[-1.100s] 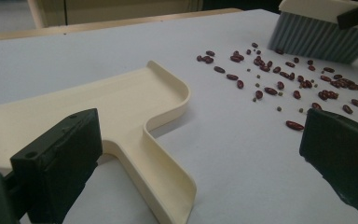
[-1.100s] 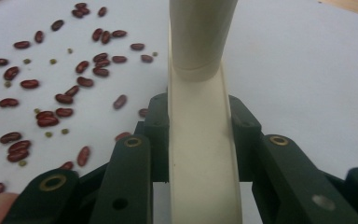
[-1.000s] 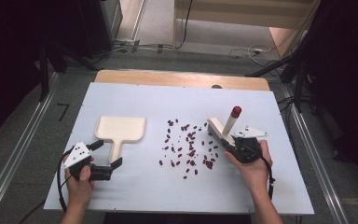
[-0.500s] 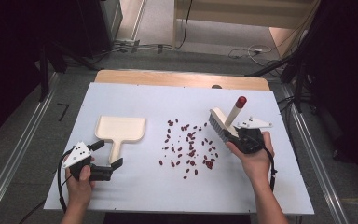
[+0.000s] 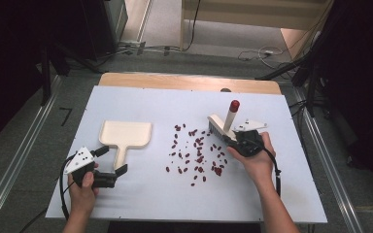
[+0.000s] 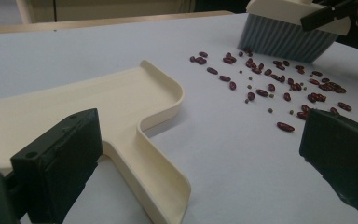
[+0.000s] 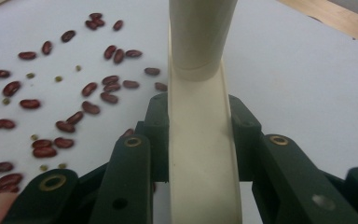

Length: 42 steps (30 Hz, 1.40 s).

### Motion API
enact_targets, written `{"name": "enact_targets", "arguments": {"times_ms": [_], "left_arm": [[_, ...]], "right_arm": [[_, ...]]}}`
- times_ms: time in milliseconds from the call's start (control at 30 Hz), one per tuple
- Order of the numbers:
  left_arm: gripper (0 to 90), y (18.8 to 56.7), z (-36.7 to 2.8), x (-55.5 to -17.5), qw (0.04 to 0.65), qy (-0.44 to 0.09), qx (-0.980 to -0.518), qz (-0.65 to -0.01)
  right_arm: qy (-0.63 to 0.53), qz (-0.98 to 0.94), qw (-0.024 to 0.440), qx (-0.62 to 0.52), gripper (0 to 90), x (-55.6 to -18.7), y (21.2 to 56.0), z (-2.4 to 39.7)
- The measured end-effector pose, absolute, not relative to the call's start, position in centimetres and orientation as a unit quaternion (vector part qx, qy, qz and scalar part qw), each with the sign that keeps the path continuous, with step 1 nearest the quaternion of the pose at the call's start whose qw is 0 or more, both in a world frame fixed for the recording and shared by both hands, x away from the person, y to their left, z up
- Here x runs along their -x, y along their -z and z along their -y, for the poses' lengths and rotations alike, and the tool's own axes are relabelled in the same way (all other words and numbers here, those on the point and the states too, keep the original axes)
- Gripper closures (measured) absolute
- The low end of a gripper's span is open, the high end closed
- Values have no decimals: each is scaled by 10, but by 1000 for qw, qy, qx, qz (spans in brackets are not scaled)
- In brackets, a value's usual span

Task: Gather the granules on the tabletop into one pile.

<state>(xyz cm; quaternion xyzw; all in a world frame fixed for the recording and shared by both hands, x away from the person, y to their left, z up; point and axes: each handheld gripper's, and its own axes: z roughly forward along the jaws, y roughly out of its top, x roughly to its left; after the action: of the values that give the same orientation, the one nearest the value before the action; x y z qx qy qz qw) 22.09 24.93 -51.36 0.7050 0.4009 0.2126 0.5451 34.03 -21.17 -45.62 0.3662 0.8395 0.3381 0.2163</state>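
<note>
The right gripper (image 5: 234, 138) has its jaws clamped on the back of a cream brush (image 7: 200, 140), bristles resting at the far right edge of the scattered beans (image 5: 196, 151). The left gripper (image 5: 112, 161) is spread wide, its jaws straddling the dustpan (image 5: 125, 134) handle without pinching it. The sweep looks about to begin; next, the left jaws should likely close on the handle and steady the pan while the brush drags the beans toward its mouth. No brand, label or writing can be read anywhere.
</note>
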Motion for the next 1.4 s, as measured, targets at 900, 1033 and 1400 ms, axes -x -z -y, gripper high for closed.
{"name": "enact_targets", "arguments": {"times_ms": [900, 1033, 1400], "left_arm": [[0, 514, -249, -222, 545, -211, -704, -403], [0, 514, -249, -222, 544, -212, -705, -403], [0, 514, -249, -222, 542, -212, -706, -404]], "right_arm": [[-342, -848, 219, -342, 655, -317, 460, 187], [-340, -853, 221, -329, 655, -305, 460, 181], [-401, -840, 189, -313, 655, -281, 431, 169]]}}
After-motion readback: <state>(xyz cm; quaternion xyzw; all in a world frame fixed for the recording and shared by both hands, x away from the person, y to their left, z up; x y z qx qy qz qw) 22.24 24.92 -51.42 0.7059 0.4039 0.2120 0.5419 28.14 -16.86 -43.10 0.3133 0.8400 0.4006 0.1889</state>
